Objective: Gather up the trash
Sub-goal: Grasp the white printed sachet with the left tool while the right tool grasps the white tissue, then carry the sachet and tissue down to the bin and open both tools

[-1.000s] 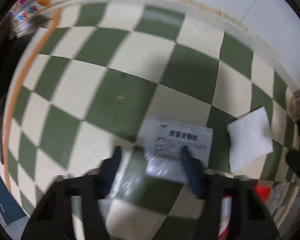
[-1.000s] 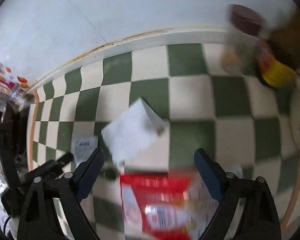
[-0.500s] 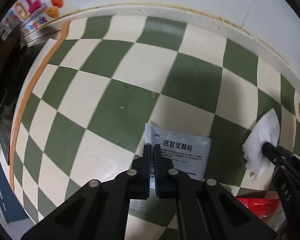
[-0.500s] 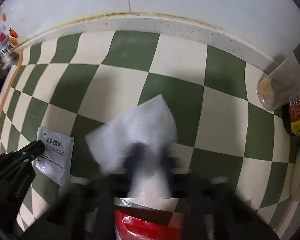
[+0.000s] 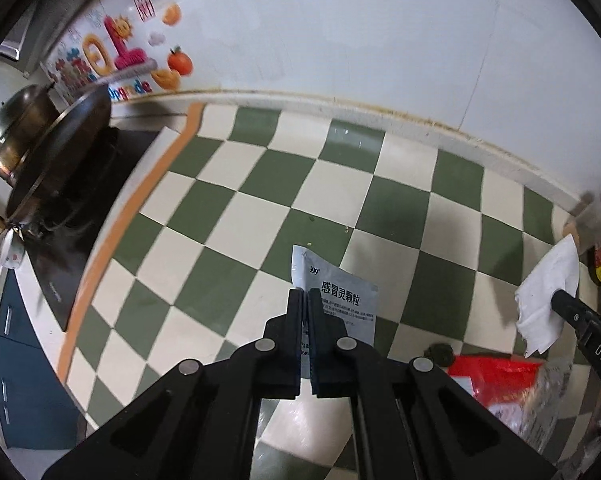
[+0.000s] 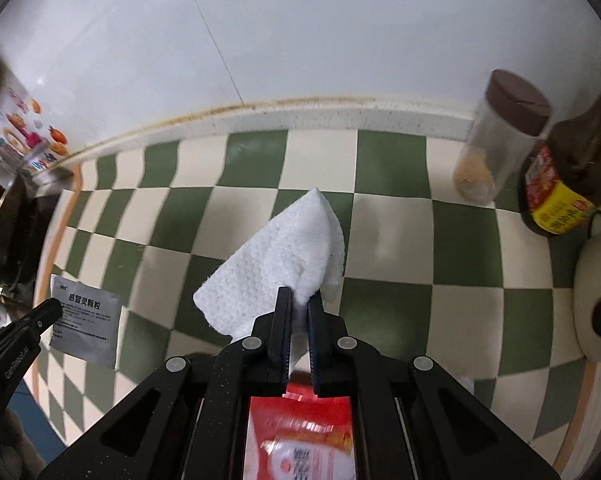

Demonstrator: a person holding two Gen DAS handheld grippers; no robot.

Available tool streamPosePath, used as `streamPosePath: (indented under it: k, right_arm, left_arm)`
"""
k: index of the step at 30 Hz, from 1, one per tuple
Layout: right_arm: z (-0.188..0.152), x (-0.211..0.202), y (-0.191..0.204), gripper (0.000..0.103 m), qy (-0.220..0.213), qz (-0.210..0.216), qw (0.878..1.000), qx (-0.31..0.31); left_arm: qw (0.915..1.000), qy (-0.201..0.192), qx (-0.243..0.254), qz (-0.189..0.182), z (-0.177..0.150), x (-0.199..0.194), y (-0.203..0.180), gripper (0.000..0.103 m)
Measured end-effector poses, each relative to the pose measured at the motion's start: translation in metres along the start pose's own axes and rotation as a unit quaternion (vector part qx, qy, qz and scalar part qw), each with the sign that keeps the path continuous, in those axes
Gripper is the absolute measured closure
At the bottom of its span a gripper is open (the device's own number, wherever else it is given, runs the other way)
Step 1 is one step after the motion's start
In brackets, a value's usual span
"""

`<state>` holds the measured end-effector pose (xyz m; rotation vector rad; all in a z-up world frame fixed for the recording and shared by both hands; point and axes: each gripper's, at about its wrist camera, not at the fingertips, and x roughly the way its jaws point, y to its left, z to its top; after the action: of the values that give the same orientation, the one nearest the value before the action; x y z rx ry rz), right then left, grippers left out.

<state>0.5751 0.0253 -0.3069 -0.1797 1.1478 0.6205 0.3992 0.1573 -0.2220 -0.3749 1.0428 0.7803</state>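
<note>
The sachet point(image 5: 342, 302), a flat silver packet, is pinched by its near edge in the closed left hand-held gripper point(image 5: 304, 300) and stands up centre frame, its long axis running away from the fingers. The paper towel point(image 6: 284, 264) hangs clamped in the closed right hand-held gripper point(image 6: 299, 300). The red wrapper point(image 6: 300, 436) lies on the bench point(image 5: 260, 184) directly beneath the right one, the nearer, with open chequered surface all around.

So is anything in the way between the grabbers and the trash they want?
No. The left gripper is shut on the medicine packet, and the right gripper is shut on the white tissue. A red wrapper lies below, untouched. No bin shows.
</note>
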Motion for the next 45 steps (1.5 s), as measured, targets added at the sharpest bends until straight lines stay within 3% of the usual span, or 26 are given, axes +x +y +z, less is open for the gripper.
streamPosePath:
  k: [5, 12, 19, 25, 34, 40, 45]
  right_arm:
    - [-0.006, -0.051, 0.011, 0.095, -0.03, 0.003, 1.0, -0.001]
    - [-0.073, -0.136, 0.041, 0.095, -0.065, -0.003, 0.998, 0.0]
    - [-0.181, -0.212, 0.08, 0.095, -0.096, -0.042, 0.994, 0.03]
    - [-0.29, -0.248, 0.107, 0.095, -0.092, -0.067, 0.99, 0.08]
    - [-0.421, -0.23, 0.116, 0.095, -0.01, -0.08, 0.989, 0.12]
    - [-0.482, -0.168, 0.102, 0.095, 0.058, -0.081, 0.986, 0.134]
    - [-0.534, -0.088, 0.078, 0.095, 0.105, -0.082, 0.981, 0.144]
  left_arm:
    - [0.9995, -0.029, 0.013, -0.007, -0.016, -0.034, 0.017, 0.103]
    - [0.9961, -0.063, 0.04, -0.047, -0.064, -0.088, 0.05, 0.103]
    - [0.9865, -0.087, 0.097, -0.099, -0.134, -0.131, 0.097, 0.103]
    - [0.9798, -0.056, 0.135, -0.136, -0.2, -0.139, 0.129, 0.103]
    - [0.9737, 0.045, 0.169, -0.145, -0.299, -0.096, 0.142, 0.103]
    - [0.9641, 0.127, 0.188, -0.138, -0.369, -0.024, 0.129, 0.103]
    - [0.9536, 0.182, 0.205, -0.123, -0.432, 0.062, 0.106, 0.103]
